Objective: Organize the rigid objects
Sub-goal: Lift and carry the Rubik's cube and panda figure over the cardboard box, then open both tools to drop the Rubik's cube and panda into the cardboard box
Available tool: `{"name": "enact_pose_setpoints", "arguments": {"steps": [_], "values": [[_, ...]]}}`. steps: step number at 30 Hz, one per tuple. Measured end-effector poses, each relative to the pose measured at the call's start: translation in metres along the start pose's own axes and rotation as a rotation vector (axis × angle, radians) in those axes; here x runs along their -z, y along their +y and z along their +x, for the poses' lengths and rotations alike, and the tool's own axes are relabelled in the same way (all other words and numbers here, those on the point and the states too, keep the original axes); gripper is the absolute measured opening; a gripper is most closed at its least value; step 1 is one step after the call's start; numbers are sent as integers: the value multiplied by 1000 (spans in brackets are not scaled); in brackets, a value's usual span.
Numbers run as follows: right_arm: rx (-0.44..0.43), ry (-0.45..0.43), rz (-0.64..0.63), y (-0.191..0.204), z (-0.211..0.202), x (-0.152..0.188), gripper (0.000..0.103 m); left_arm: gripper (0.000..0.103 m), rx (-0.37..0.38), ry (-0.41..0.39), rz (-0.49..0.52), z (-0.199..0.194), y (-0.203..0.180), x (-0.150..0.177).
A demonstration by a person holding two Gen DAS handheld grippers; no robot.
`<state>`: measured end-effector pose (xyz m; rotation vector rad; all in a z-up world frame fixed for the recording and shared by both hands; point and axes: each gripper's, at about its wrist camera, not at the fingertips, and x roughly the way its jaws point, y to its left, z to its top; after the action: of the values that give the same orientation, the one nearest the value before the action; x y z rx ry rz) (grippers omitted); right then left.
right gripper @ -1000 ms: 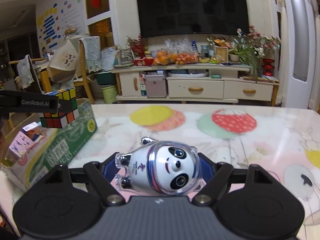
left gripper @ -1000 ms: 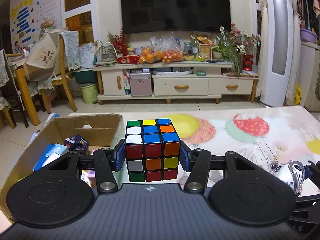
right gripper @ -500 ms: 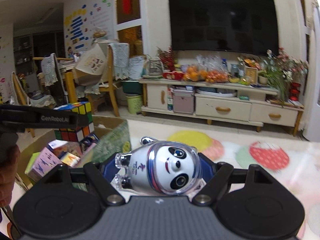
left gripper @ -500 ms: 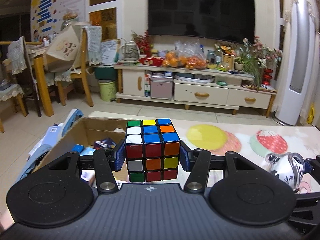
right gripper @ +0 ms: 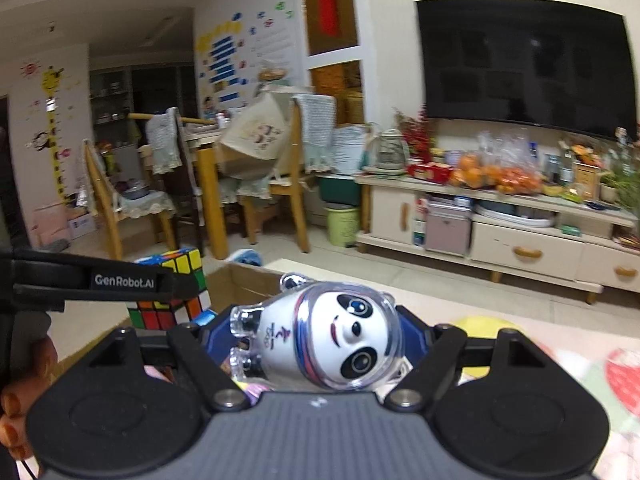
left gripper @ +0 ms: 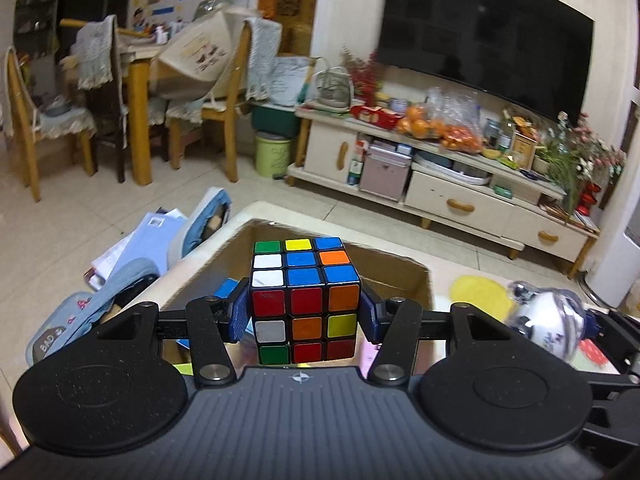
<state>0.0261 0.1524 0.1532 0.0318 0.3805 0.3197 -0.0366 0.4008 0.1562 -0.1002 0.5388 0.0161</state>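
Left wrist: gripper (left gripper: 304, 316) level, cube-laden (left gripper: 305, 300).

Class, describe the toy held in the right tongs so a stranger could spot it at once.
Start at the open cardboard box at the table's near end. Just above its right side the right tongs grip a panda figurine lying on its side. Unlike the colourful Rubik's cube beside it, it is white, rounded and wrapped in a clear shell.

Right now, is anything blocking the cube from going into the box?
Nothing visible does. The left gripper holds the cube over the open box. Things already lie inside the box, but its top is open.
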Motion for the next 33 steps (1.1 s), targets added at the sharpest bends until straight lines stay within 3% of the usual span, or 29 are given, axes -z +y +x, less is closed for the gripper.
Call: {"name": "enact_pose_setpoints", "arguments": {"steps": [14,17,19,21,27,29,33], "values": [[-120,101,-91,17,78,6,80,66,0,56,-30,4,-1,-2],[-127,90,-62,15,78,8,88,64,16,70,-29,4,-2,-1],[-137,64,-11,9,70,8,99,64,22,68,-23,4,-1,-3],[-134,51,10,6,62,7,99,65,28,59,-17,3,0,-5],[-53,8,58,-1,28,11,99,81,37,39,-9,-2,6,-7],[-6,2,74,-3,16,13,99,98,36,25,-7,-5,8,-7],[86,-13,90,-8,-4,21,102,102,42,-11,4,-10,10,-7]]}}
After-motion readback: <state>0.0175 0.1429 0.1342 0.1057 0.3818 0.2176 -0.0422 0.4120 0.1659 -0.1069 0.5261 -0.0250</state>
